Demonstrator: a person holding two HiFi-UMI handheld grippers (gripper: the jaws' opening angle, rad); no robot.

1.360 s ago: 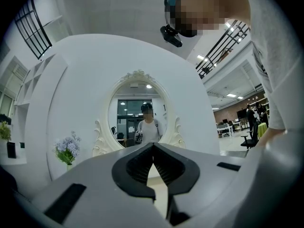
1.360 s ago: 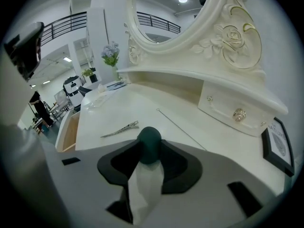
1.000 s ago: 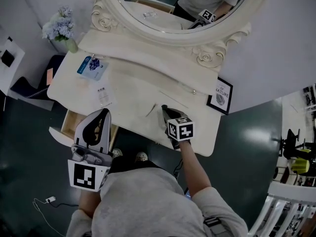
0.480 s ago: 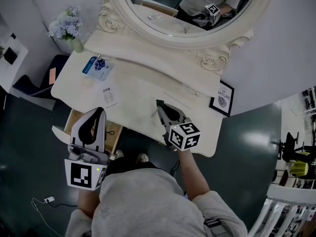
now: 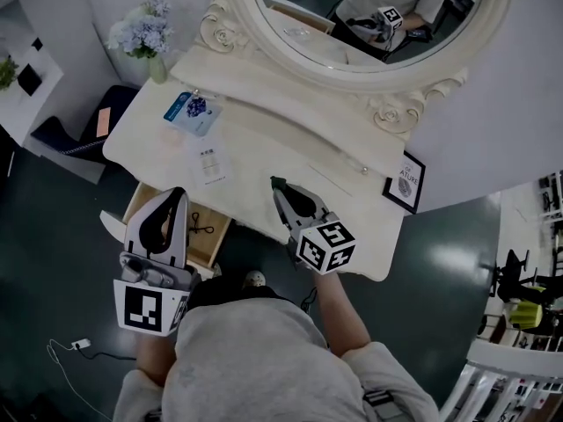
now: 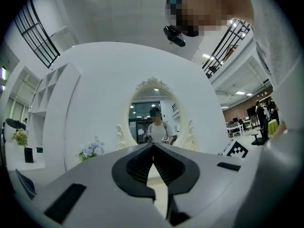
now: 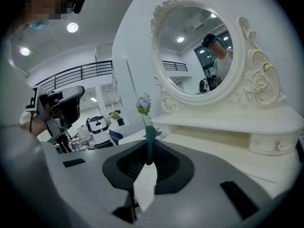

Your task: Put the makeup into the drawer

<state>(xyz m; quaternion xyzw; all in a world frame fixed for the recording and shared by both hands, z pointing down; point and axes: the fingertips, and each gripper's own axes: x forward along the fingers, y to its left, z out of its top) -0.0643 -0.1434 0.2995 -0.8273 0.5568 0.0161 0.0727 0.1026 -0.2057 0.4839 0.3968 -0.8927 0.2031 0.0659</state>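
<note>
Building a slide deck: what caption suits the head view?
Right claw holds a slim dark-green makeup stick above the white vanity table; left claw, shut and empty, hovers over the open drawer.

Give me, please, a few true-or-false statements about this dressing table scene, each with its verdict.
1. The right tool grips a slim dark green makeup stick. True.
2. The left tool holds a lipstick. False: its jaws are together with nothing between them.
3. The light wooden drawer under the cream dressing table is shut. False: it stands pulled open.
4. A vase of pale blue flowers stands at the table's far left corner. True.
</note>
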